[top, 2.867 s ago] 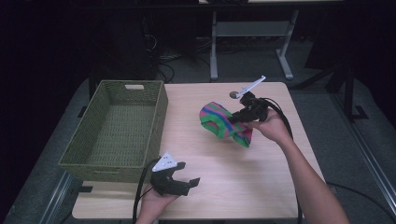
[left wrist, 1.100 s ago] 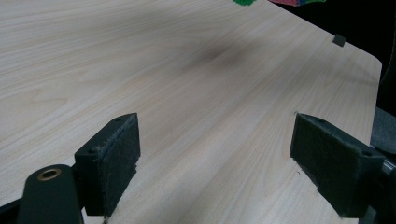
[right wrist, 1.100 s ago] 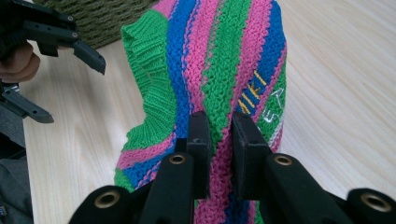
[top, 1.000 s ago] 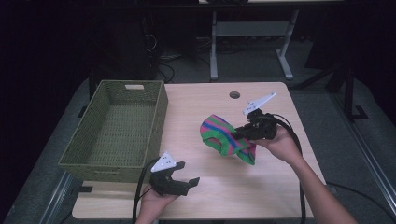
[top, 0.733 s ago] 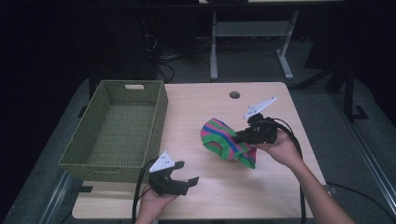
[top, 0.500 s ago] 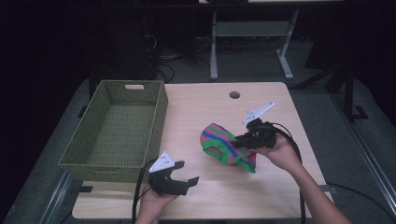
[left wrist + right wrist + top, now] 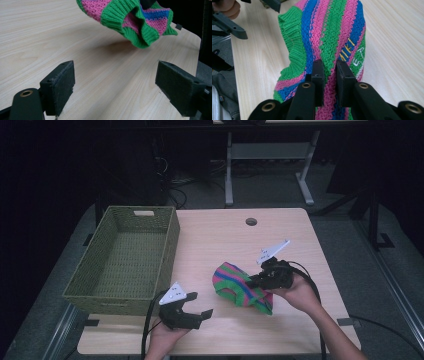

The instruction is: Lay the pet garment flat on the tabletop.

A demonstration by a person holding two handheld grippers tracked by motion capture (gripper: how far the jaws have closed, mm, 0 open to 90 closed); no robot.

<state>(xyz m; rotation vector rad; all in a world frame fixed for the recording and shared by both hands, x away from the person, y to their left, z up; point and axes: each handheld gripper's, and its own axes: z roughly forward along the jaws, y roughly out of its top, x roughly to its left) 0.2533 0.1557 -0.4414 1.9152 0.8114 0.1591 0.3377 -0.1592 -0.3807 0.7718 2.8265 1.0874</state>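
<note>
Two grippers show: the right gripper (image 7: 256, 281) pinches a fold of the striped knit cloth (image 7: 239, 286), which droops onto the desk (image 7: 220, 235), while the left gripper (image 7: 200, 309) rests nearby, wide open and empty.

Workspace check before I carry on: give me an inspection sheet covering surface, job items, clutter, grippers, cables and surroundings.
Surface: light wooden table, round grommet hole near the far edge.
Job's things: striped knitted hat in pink, green and blue, right of centre; green woven basket at the left, nothing seen inside.
Clutter: nothing seen.
Grippers: right gripper pinches a fold of the hat; left gripper open near the front edge, jaws apart over bare wood, hat beyond them.
Cables: a black cable trails from the left gripper, another from the right.
Surroundings: dark room, grey floor, table frame behind.
</note>
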